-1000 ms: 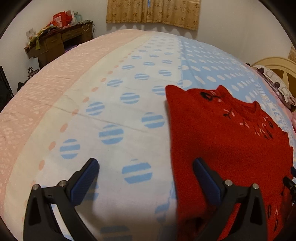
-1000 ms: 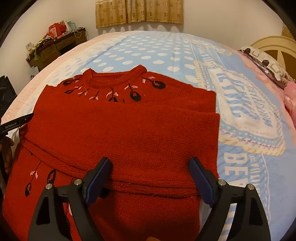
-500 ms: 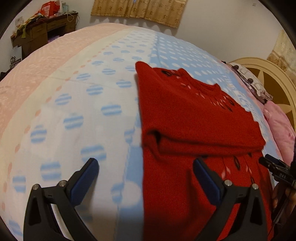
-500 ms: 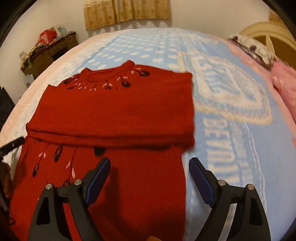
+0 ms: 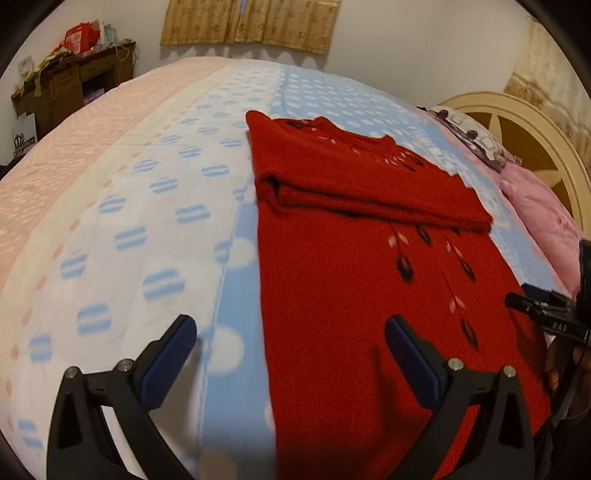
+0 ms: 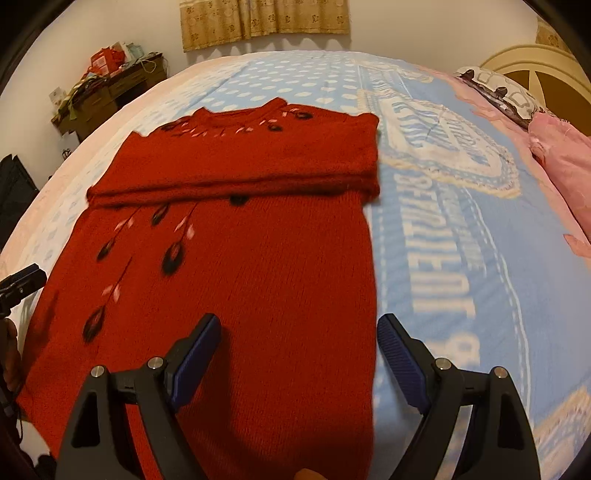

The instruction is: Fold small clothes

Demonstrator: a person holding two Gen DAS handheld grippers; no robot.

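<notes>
— While both claws tilt downward, how do they stand?
— Left gripper gapes over the sweater's left edge; right gripper gapes over its right edge, nothing clamped.
— And the garment?
— Red knitted sweater, sleeves folded across, lies flat on a blue-and-pink polka-dot blanket; wooden desk beyond.

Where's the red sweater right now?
The red sweater lies flat on the blue dotted blanket in the middle of the right wrist view, neckline toward the curtain, sleeves folded across its chest, with the pink pillow off to its right.
</notes>
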